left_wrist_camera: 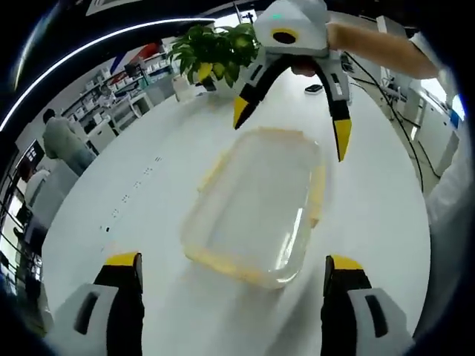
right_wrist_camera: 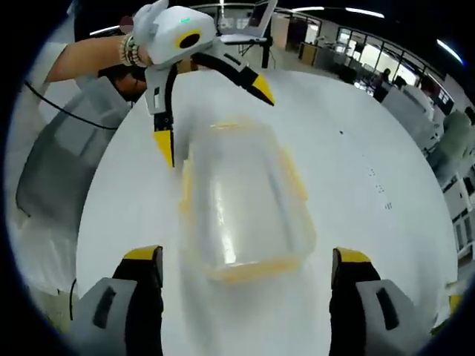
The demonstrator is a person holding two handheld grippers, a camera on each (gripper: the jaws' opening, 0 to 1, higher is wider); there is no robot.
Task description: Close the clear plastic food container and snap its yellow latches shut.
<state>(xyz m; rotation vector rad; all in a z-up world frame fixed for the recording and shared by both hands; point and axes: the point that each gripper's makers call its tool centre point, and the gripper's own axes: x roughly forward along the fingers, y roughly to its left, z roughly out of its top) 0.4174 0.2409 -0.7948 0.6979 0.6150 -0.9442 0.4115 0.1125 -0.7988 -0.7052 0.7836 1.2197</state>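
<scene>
Sitting on white table [left_wrist_camera: 148, 178]: clear container [left_wrist_camera: 256, 204] w/ yellow latches; left gripper [left_wrist_camera: 234, 271] & right gripper [right_wrist_camera: 245, 267] flank it, jaws spread wide.

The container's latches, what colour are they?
Yellow, along the edges of the clear container; the latches show best in the left gripper view.

Broad white oval table [left_wrist_camera: 148, 185], smooth and glossy, with a short row of small dark marks near one edge. Green leafy potted plant [left_wrist_camera: 215, 52] in a white pot at the far end of the table. Small dark flat device [left_wrist_camera: 314, 88] lying on the tabletop nearby. White shelving units [left_wrist_camera: 119, 104] stocked with coloured items along one wall. Long curved white ceiling light strip [left_wrist_camera: 96, 48] overhead. Open silver laptop [right_wrist_camera: 256, 22] on the table's far end. Grey office chairs [right_wrist_camera: 445, 141] alongside the table.
</scene>
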